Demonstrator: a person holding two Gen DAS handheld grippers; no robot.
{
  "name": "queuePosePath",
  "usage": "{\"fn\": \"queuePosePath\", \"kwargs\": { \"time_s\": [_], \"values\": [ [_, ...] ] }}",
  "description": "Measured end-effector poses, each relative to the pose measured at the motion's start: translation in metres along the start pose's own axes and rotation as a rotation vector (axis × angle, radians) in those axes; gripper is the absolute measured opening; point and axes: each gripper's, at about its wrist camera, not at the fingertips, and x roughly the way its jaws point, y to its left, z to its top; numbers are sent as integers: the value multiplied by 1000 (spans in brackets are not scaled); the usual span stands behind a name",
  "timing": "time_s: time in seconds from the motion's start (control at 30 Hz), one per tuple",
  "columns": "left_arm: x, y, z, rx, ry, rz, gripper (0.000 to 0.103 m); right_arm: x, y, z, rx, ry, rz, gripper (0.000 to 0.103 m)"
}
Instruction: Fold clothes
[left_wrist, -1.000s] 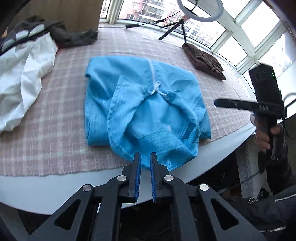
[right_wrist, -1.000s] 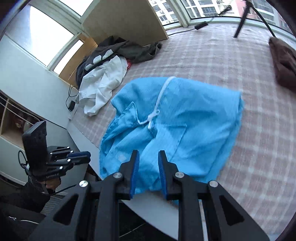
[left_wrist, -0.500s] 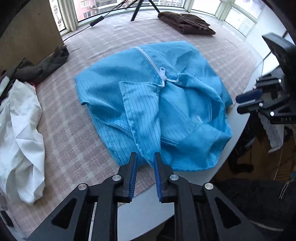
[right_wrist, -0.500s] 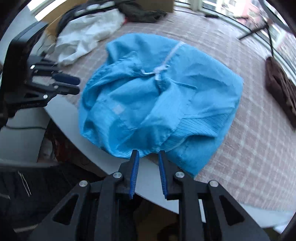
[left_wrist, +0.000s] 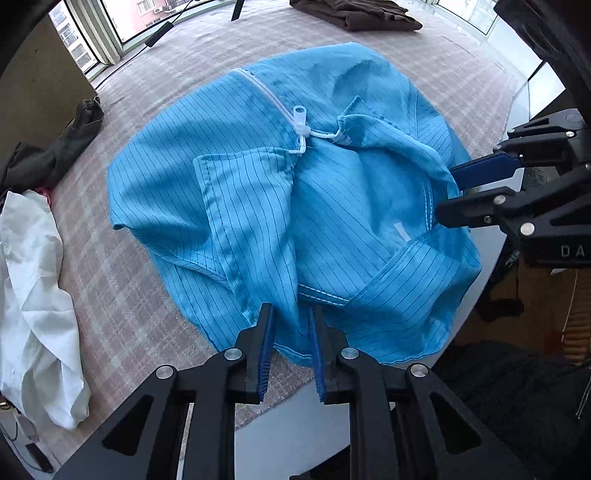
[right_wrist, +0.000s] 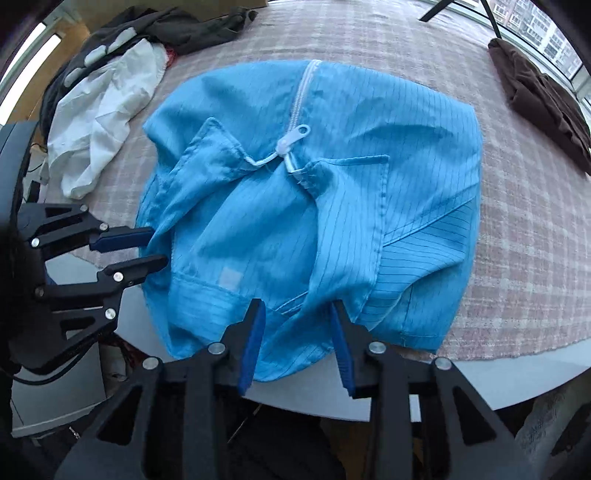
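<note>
Working left to right, we have brought the left gripper (left_wrist: 291, 347) down over the near hem of the blue jacket (left_wrist: 280, 206) on the checked tablecloth (left_wrist: 122, 295), jaws narrow and just eased shut a little, fabric between them but no grip evident. Our right gripper (right_wrist: 297, 341) has just widened over the collar edge, so both can pinch next. Only the right view shows the jacket's far corner lying flat.

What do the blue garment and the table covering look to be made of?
Blue garment: thin, smooth woven cloth, probably synthetic, with fine dark pinstripes, a slight sheen and soft creases. Table covering: matte, coarser woven fabric in a pink and grey check.
</note>
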Motion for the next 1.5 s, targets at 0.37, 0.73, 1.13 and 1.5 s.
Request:
{"fn": "queuePosePath", "kwargs": {
  "time_s": [0.37,0.73,1.13,1.5],
  "values": [
    [-3,13,1,-12,-1,-35,1,3,-7,-2,25,71,34,35],
    [-45,72,-6,-213,-145,-147,0,-30,-63,7,165,-93,221,2],
    [-46,118,-12,-495,-319,-330,0,-49,-129,22,371,-260,326,1],
    [-28,118,-7,-496,-286,-307,1,-23,-111,36,327,-178,296,3]
  ]
}}
